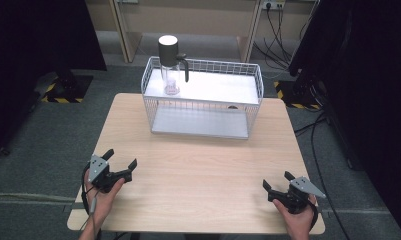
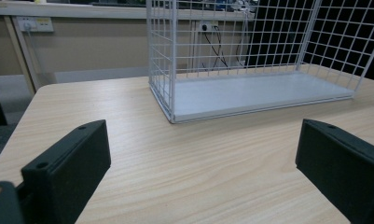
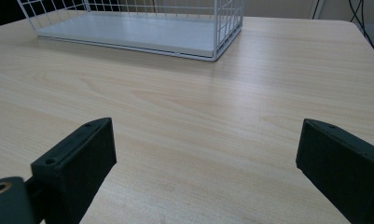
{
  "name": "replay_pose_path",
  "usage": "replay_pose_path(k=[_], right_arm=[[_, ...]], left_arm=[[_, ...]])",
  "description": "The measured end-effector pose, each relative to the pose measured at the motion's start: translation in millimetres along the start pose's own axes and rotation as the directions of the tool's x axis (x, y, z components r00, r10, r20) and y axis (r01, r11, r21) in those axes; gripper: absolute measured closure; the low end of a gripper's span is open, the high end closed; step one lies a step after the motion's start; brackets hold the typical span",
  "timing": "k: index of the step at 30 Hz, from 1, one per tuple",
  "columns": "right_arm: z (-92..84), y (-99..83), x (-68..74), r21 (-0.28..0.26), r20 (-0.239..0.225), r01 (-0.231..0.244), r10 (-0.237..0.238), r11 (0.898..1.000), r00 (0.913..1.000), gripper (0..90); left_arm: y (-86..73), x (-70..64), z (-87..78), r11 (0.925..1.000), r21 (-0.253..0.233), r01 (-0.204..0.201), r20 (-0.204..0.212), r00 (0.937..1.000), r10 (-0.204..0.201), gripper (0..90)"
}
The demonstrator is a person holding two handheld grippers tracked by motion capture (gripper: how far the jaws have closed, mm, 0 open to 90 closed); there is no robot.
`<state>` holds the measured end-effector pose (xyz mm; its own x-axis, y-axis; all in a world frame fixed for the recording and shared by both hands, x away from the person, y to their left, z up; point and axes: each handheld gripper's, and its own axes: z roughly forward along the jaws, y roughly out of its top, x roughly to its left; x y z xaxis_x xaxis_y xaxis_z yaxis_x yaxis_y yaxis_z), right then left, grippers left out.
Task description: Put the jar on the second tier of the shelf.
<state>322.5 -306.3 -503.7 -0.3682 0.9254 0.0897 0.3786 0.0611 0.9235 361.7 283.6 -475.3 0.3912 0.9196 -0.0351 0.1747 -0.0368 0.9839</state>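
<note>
Both the left gripper [image 1: 122,163] and right gripper [image 1: 275,181], jaws apart and empty, rest well short of the wire rack [image 1: 253,98]; a hasty reach risks toppling the tall bottle [image 1: 170,65] on its upper shelf.

- White wire rack [image 1: 203,107]: two-tiered, upright at the tabletop's far edge.
- Clear bottle [image 1: 170,65], dark lid: upright on the rack's upper shelf, left corner.

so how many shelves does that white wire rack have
2. The white wire rack has an upper white shelf carrying a clear bottle with a dark lid at its left end, and a lower white shelf resting on the light wooden table.
</note>
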Motion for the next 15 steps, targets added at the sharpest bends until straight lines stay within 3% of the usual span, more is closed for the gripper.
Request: replay_pose_path(k=[15], right_arm=[[0.0,0.0,0.3,-0.001,0.001,0.004,-0.004,1.0,1.0,5.0]], left_arm=[[-7.5,8.2,-0.5,0.9999,0.01,0.005,-0.044,0.999,-0.004,2.7]])
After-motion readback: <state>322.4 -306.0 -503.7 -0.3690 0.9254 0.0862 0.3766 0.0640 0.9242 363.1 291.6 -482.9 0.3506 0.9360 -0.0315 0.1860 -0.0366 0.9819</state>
